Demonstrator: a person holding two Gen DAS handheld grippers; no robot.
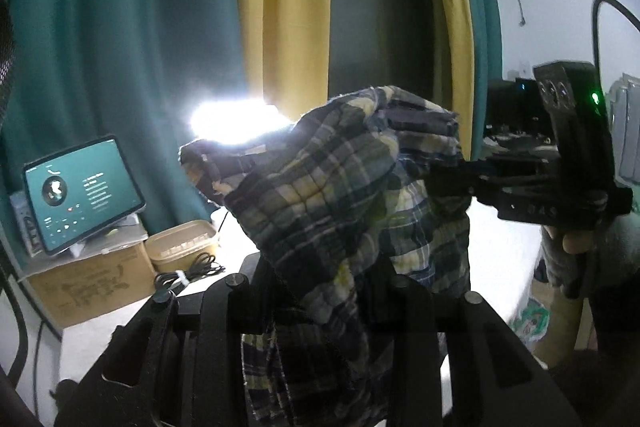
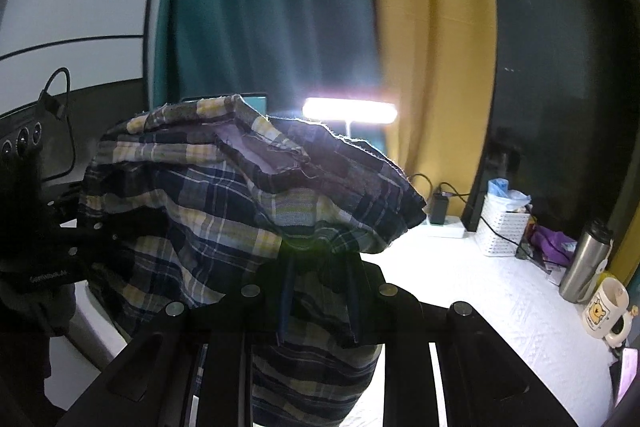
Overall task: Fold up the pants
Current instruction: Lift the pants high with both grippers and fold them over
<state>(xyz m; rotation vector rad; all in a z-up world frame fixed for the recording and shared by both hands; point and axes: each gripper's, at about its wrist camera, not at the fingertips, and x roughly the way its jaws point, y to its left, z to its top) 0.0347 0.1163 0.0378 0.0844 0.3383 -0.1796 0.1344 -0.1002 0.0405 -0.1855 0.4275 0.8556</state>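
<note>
I have both grippers closed on the plaid pants, which hang in the air above the white-covered table.

1. Left gripper: its jaws stand narrow, clamped on a bunched fold of the pants. The cloth rises out of the jaws, drapes forward over them and also trails down between the gripper's arms toward the bottom of the left wrist view.
2. Right gripper: its jaws stand narrow as well, pinching the cloth directly ahead of the camera. The fabric mounds up over the fingers, and a raw hem runs along the top of the mound. More cloth hangs below the jaws.
3. In the left wrist view the right gripper enters from the right side, with its fingers buried in the far edge of the same bundle. A hand holds its grip. The pants therefore span between the two tools, bunched rather than stretched flat.

Containers:
- A beige tub stands on the table beside a cardboard box; I cannot tell its contents.
- A tablet leans on top of the box, screen lit.
- A white perforated basket holds light blue bagged items.
- A steel tumbler and a printed mug stand upright, just beside each other, near the right table edge; their interiors are not visible.
</note>
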